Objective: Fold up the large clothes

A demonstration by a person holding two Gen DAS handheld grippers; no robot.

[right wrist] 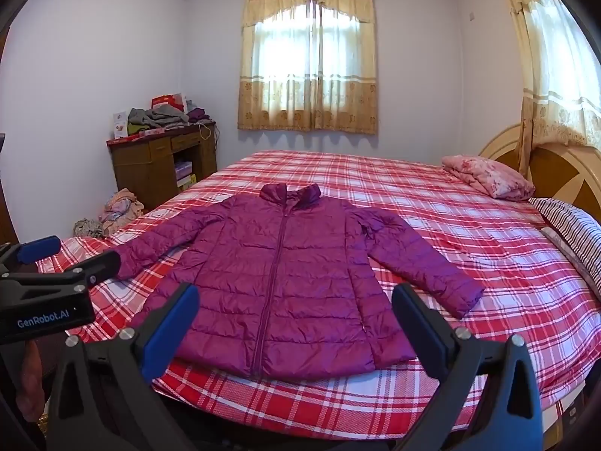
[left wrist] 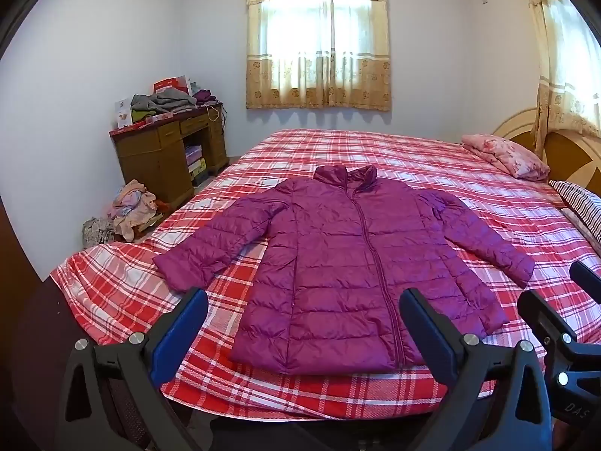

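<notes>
A magenta quilted puffer jacket (left wrist: 338, 263) lies flat and zipped on the red plaid bed (left wrist: 432, 161), collar away from me, both sleeves spread out to the sides. It also shows in the right wrist view (right wrist: 285, 278). My left gripper (left wrist: 304, 308) is open and empty, held above the jacket's hem near the bed's front edge. My right gripper (right wrist: 296, 304) is open and empty, also above the hem. The right gripper shows at the right edge of the left wrist view (left wrist: 556, 300), and the left gripper at the left edge of the right wrist view (right wrist: 56, 259).
A pink floral folded blanket (left wrist: 507, 154) and a striped pillow (left wrist: 586, 203) lie at the bed's right by the headboard. A wooden desk (left wrist: 169, 154) piled with clothes stands at the left wall, with a clothes heap (left wrist: 127, 210) on the floor beside it.
</notes>
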